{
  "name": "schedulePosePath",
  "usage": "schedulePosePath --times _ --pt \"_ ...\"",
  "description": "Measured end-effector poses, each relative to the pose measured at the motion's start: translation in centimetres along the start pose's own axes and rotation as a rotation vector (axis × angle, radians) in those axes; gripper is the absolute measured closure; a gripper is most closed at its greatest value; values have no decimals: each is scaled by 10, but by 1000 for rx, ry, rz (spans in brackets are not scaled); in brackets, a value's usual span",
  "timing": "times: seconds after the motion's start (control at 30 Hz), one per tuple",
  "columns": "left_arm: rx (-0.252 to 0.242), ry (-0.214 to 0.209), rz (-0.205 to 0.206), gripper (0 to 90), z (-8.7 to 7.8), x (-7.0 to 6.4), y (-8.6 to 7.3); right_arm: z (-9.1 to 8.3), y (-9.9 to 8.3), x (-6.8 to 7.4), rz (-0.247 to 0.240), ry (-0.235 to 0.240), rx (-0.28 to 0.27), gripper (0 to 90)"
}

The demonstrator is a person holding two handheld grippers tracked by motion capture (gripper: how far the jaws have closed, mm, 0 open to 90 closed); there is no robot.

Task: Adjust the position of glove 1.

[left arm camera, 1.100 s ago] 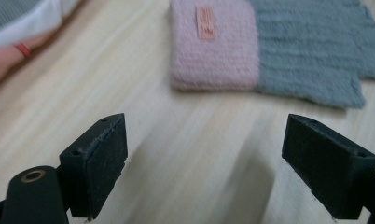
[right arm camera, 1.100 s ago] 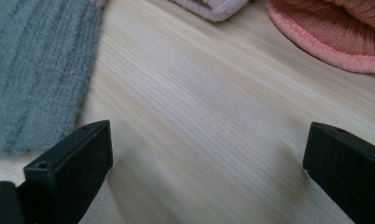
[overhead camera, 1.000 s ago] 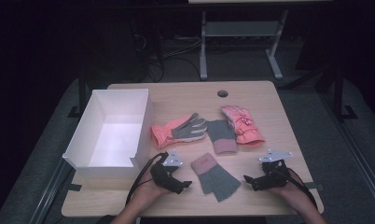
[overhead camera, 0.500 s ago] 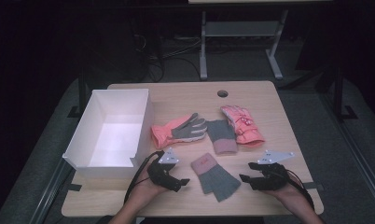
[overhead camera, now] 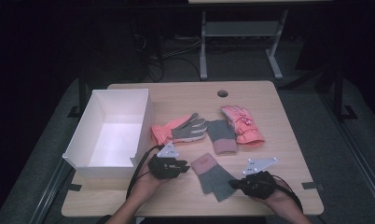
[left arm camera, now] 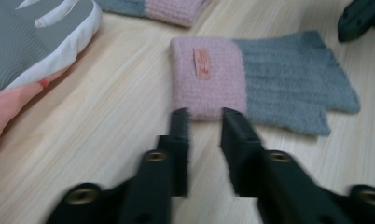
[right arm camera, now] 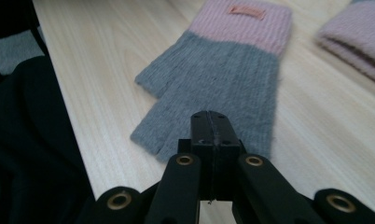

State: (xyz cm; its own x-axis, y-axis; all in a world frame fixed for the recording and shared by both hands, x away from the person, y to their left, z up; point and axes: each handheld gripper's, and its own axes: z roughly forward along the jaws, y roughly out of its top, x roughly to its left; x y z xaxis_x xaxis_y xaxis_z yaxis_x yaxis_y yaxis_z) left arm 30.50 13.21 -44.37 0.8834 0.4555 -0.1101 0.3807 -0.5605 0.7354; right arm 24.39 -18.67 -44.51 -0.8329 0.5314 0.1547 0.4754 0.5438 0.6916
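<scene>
Both grippers have closed in on the grey knit fingerless glove with pink cuff (overhead camera: pixel 212 176) at table front centre since 1 s ago. Left gripper (left arm camera: pixel 204 115) slightly open, empty, tips at cuff edge. Right gripper (right arm camera: pixel 210 122) pressed closed, empty, at glove's finger end.

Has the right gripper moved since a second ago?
Yes. The right gripper has slid left along the table's front edge, toward the finger end of the near glove.
</scene>
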Motion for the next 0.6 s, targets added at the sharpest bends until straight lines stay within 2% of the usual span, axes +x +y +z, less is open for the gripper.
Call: schedulePosePath --times 0.03,0.1,0.2,0.27,0.33,0.37,0.4,0.43,0.5,0.6 --pt "14 1 13 855 2 1 4 1 0 2 -7 8 15 899" --pt "23 -5 20 895 5 2 8 2 0 2 -16 12 28 899" --pt "26 -11 34 896 9 3 15 5 -1 2 -30 12 50 899" --pt "26 -16 65 896 18 3 24 8 -2 1 -32 7 64 899" --pt "24 -20 65 897 21 3 26 8 -2 1 -28 9 74 899" --pt "32 -25 76 896 30 4 31 9 -2 1 -27 7 77 899" --pt "32 -25 76 896 30 4 31 9 -2 1 -27 7 77 899" --pt "47 -28 76 896 39 5 33 10 -3 1 -28 7 88 899" --pt "65 -33 70 896 47 6 33 12 -3 1 -42 4 106 899" --pt "77 -42 57 897 50 6 31 13 -4 0 -41 5 107 900"
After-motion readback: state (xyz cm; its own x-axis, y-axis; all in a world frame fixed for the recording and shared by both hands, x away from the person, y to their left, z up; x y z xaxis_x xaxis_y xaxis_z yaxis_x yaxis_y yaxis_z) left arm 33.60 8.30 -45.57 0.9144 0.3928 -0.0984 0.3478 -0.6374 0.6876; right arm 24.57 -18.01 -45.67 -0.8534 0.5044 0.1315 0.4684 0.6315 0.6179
